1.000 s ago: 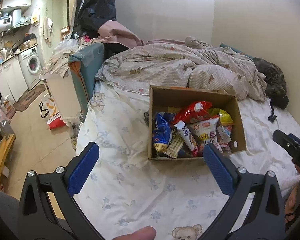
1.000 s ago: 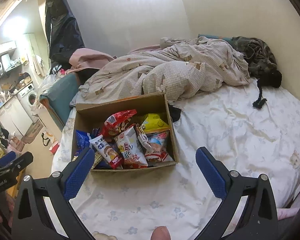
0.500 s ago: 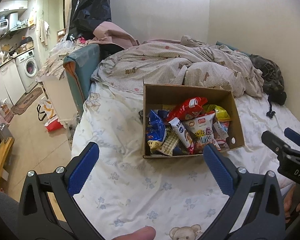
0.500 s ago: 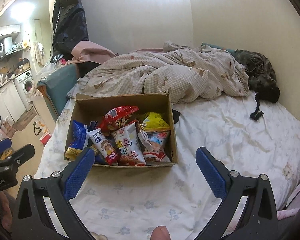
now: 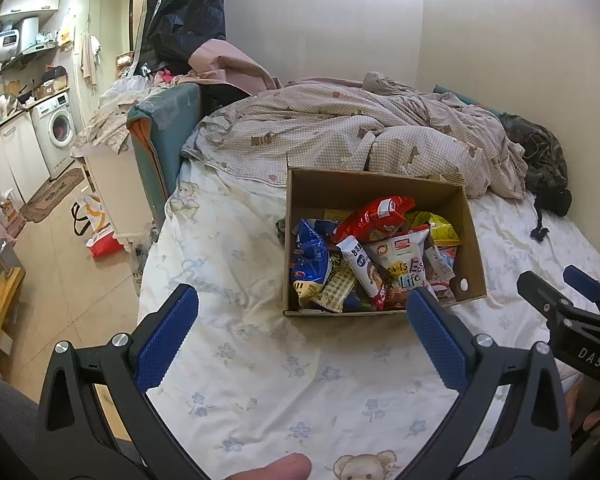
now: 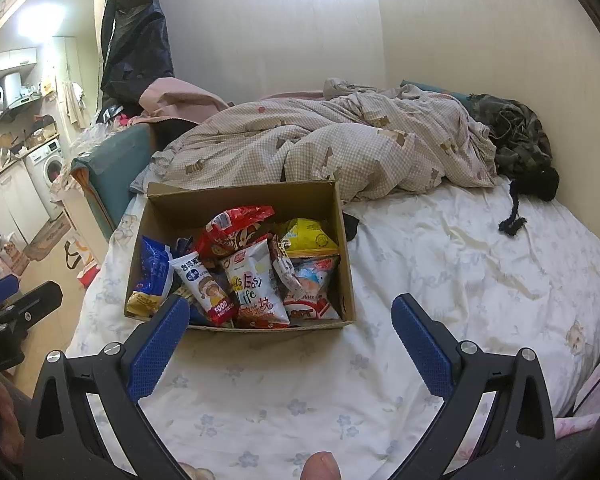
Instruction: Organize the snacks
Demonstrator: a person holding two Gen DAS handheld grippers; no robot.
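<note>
A brown cardboard box [image 5: 470, 240] [image 6: 240, 196] sits on the bed, filled with several snack packets. A red bag [image 5: 376, 216] [image 6: 236, 224] lies on top, a white "Easy Life" bag [image 5: 404, 264] [image 6: 252, 280] beside it, a blue bag [image 5: 310, 258] [image 6: 154, 266] at the left, a yellow bag [image 5: 440, 228] [image 6: 306, 234] at the back right. My left gripper [image 5: 302, 336] hangs open over the sheet, short of the box's near left corner. My right gripper [image 6: 290, 342] is open too, just in front of the box's near wall. Both hold nothing.
A crumpled checked duvet [image 5: 340, 128] [image 6: 340, 144] lies behind the box, with a dark garment [image 6: 516, 140] at the far right by the wall. The bed's left edge drops to a tiled floor [image 5: 56, 264] with a teal headboard [image 5: 164, 132], cabinets and a washing machine [image 5: 58, 128].
Both grippers have moved closer to the box, which now looks larger and nearer in both views. Both stay open and empty.
</note>
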